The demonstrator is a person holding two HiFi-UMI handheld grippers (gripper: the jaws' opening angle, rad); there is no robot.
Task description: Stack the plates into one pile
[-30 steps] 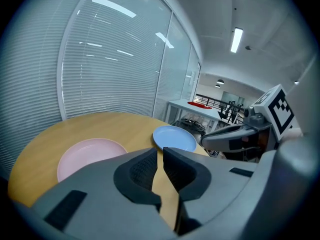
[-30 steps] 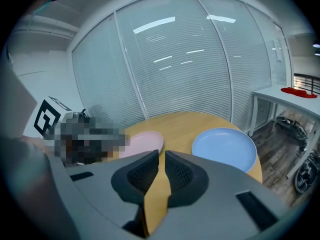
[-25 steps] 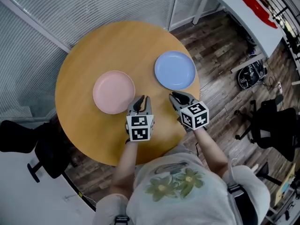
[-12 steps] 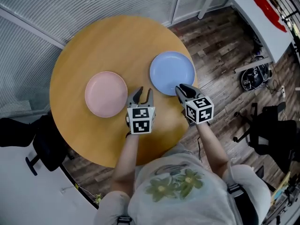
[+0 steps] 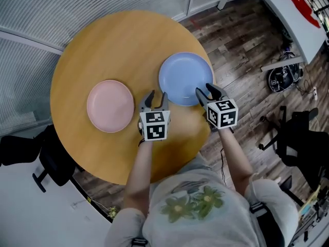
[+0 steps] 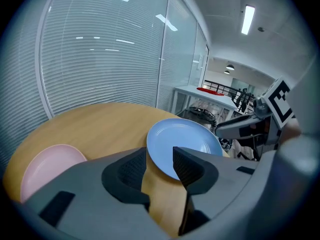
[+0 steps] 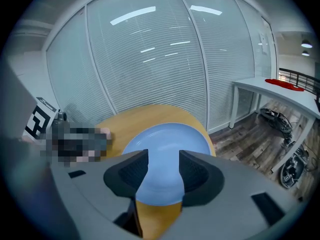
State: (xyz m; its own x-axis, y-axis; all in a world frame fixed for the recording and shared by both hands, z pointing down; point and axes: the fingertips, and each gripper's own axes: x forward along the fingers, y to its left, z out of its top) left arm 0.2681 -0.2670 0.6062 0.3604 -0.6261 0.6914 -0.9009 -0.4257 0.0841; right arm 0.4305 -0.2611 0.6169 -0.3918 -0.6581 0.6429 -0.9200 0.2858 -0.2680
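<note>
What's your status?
Jaws just opened on left gripper and right gripper, empty, at near rim of blue plate. Unstacked: pink plate, apart. Nothing in the way.

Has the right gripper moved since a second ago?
Yes. The right gripper has advanced to the near rim of the blue plate; its jaws have just been opening, nothing gripped between them.

Both arms reach from 6 o'clock toward 12 o'clock, side by side, the left forearm [image 5: 138, 174] bare and nearly straight, the right forearm [image 5: 234, 156] angled toward 11 o'clock. The left tool [image 5: 156, 94] tilts downward, its jaws partly apart, having just been opening, with nothing pinched between them. The right tool [image 5: 206, 90], at its 3 o'clock, has jaws spread wide, just opened, gripping nothing.
</note>
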